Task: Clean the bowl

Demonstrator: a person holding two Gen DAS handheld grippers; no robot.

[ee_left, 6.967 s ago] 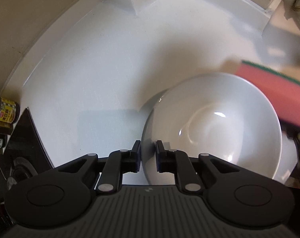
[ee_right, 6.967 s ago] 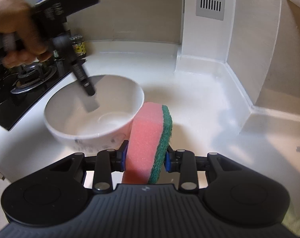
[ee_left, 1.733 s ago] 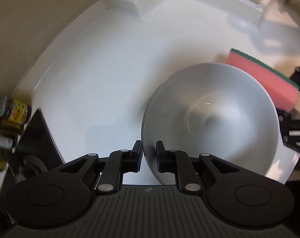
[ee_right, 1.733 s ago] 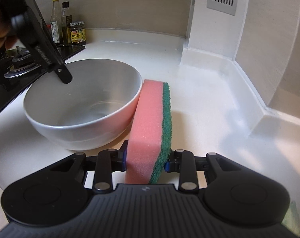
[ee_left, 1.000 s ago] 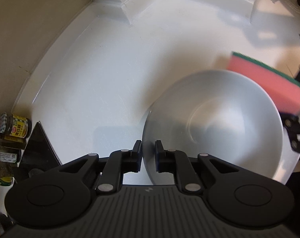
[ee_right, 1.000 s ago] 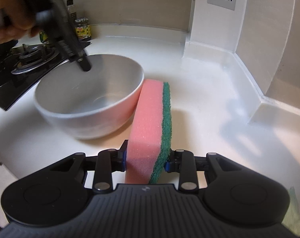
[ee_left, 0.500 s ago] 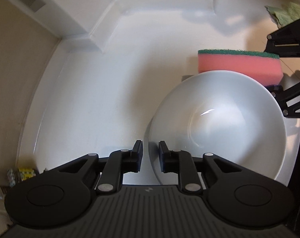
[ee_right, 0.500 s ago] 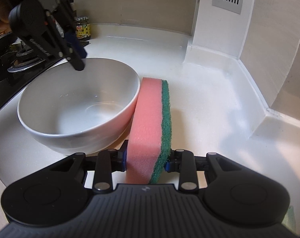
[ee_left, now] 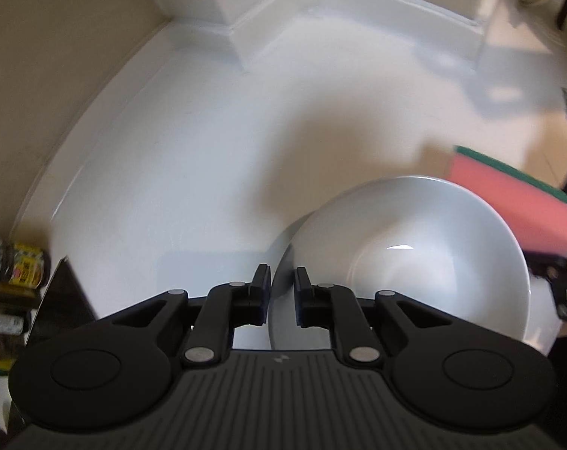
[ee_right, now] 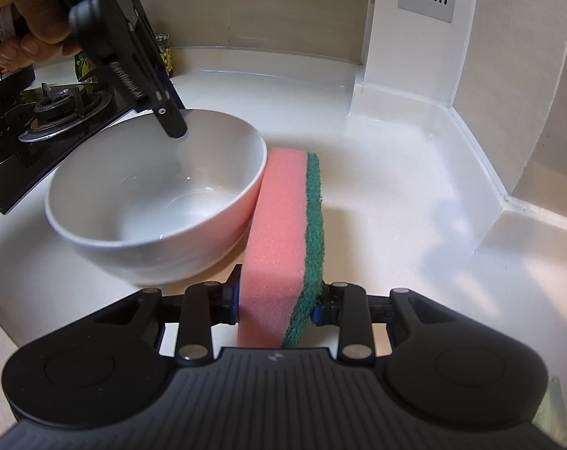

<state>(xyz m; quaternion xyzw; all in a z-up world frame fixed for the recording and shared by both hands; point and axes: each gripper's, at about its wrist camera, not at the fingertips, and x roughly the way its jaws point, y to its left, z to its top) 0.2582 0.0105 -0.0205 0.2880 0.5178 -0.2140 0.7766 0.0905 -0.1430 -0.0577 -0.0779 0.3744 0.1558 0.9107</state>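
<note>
Hand: a person's hand (ee_right: 24, 18) gripped the handle of the left gripper at the upper left of the right wrist view, above the stove.
Stove: a black gas hob (ee_right: 39, 120) with a burner lay left of the bowl, under that hand; jars (ee_left: 18, 270) stood blurred beyond its corner, far left of the left fingers.
Left gripper: the left gripper (ee_left: 280, 287) was clamped on the bowl's near rim, one finger outside the wall and one inside, the gap between them narrow and filled by the rim. From the right wrist view its fingertips (ee_right: 172, 122) came down onto the bowl's far left rim.
Bowl: the white bowl (ee_right: 159, 195) sat upright on the white counter (ee_right: 396, 172), straight ahead and right of the left fingers, ahead and left of the right fingers. Its inside looked bare and glossy, with a small highlight near the bottom.
Sponge: the pink sponge (ee_right: 279, 243) with a green scouring layer stood on edge, its pink face touching the bowl's outer right wall, green side turned away. In the left wrist view the sponge (ee_left: 508, 198) showed beyond the bowl's far right rim, blurred.
Right gripper: the right gripper (ee_right: 277, 298) was closed on the sponge's near end, pads pressing both faces.
Cloth: a greenish cloth (ee_right: 549, 408) edged the lower right, beside the right gripper's body.
</note>
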